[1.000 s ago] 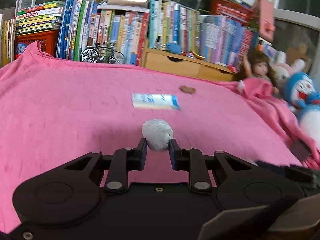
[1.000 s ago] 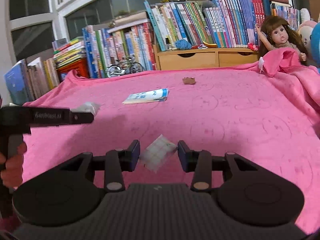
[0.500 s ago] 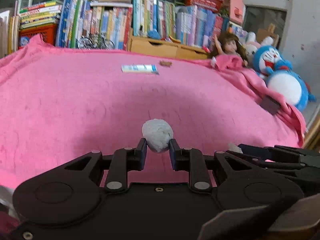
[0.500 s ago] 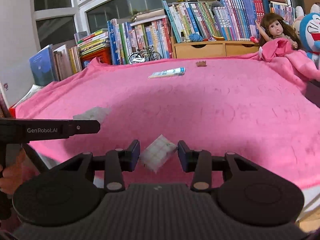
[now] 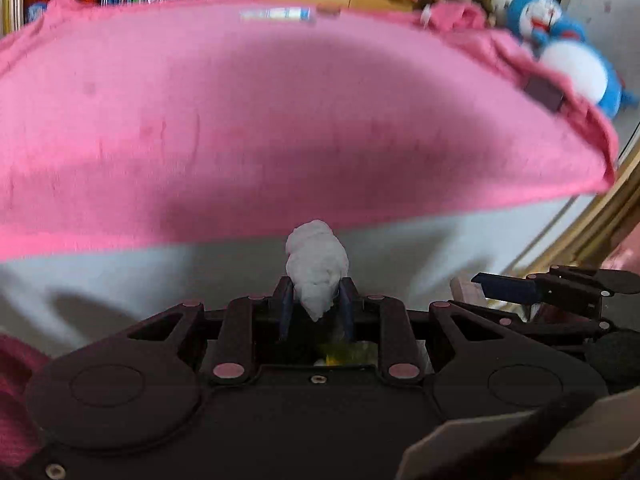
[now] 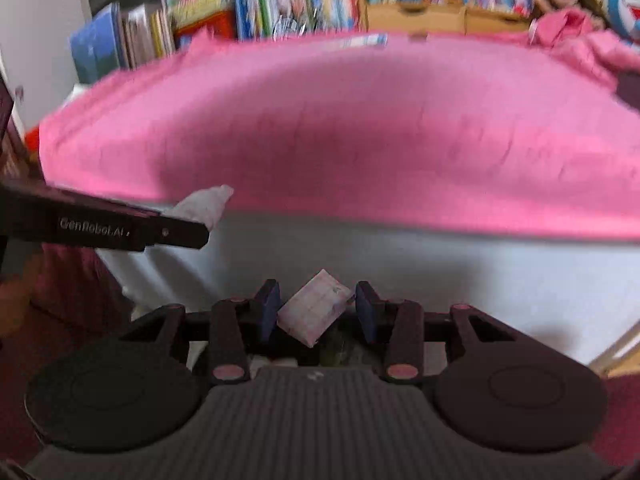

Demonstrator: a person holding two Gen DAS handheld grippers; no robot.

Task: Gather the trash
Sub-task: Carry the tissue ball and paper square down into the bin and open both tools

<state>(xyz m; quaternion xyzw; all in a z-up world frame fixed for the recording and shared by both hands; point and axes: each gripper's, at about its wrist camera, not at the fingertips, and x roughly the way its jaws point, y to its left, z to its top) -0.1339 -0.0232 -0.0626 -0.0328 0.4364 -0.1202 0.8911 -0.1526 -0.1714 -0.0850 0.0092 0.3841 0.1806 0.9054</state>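
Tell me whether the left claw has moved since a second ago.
Yes. The left claw, shut on the tissue wad, pulled back off the pink blanket and dropped below its near edge.

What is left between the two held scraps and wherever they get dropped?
No bin shows clearly. The crumpled tissue in the left gripper and folded wrapper in the right gripper hang past the pink blanket's edge, nothing visible blocking below.

- A bed (image 5: 400, 248) with a white side is carrying a pink blanket (image 5: 240, 120), which is hanging over its near edge.
- A blue-and-white packet (image 5: 276, 14) and a small brown scrap (image 5: 328, 10) are lying near the far edge.
- A dark flat thing (image 5: 544, 92) is resting at the right edge.
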